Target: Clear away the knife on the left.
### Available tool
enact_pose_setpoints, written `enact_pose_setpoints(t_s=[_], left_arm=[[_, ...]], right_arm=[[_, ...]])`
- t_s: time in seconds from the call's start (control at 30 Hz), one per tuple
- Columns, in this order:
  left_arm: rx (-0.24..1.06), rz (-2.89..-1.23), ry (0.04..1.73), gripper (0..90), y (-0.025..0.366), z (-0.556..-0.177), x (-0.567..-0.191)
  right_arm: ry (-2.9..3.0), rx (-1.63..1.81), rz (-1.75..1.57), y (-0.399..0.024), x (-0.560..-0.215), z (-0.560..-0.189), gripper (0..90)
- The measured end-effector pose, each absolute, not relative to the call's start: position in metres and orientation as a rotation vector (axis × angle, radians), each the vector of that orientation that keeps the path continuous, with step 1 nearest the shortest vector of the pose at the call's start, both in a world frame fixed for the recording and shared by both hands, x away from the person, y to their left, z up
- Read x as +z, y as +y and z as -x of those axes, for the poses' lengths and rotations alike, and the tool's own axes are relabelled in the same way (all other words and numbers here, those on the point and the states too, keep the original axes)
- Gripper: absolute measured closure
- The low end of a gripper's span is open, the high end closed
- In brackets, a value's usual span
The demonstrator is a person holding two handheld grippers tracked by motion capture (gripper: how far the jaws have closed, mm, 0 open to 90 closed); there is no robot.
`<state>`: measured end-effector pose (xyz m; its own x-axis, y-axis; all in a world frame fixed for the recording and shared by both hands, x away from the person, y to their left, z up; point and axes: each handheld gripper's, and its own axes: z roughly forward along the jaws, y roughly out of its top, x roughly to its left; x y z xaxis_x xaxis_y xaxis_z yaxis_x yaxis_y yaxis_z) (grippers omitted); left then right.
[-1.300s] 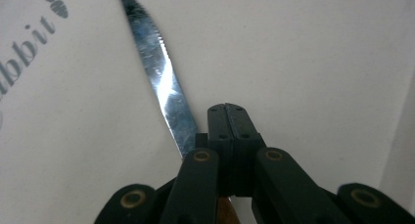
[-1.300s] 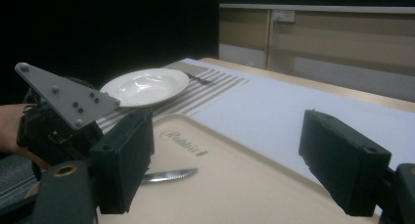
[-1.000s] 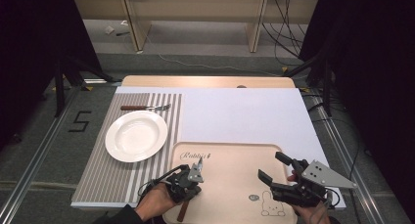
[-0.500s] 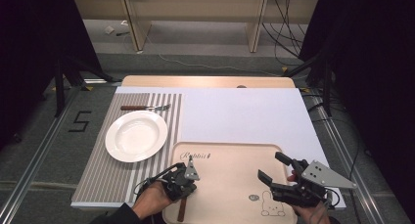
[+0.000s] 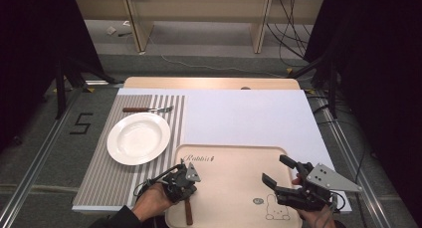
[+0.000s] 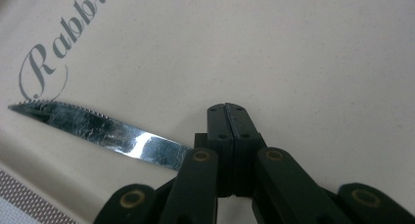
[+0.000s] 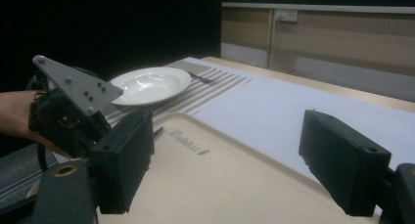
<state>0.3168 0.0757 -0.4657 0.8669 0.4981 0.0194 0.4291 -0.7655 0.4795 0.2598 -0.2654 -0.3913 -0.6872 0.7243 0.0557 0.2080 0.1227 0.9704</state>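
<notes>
At the tray's [image 5: 234,188] near left corner, the left gripper [image 6: 228,117] is clamped flat on the knife [image 6: 98,132] where blade meets handle, probably to lift it level toward the plate [image 5: 139,138], while the right gripper [image 5: 279,172] waits, jaws apart

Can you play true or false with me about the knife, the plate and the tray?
1. The left tool is shut on the knife. True.
2. The plate has food on it. False: it is bare.
3. The right tool holds a fork. False: its jaws stand open over the tray with nothing between them.
4. The fork lies on the striped mat behind the plate. True.
5. The tray has a rabbit drawing on it. True.
</notes>
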Motion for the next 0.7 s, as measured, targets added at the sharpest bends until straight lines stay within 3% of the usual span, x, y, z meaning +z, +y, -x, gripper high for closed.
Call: enact_pose_setpoints(t_s=[0.7], left_arm=[[0.163,-2.608,0.696,89.5,0.0853,-0.3166,-0.4634]], right_arm=[[1.972,1.592,-0.9,-0.2653,-0.3913,-0.2597,21.8]])
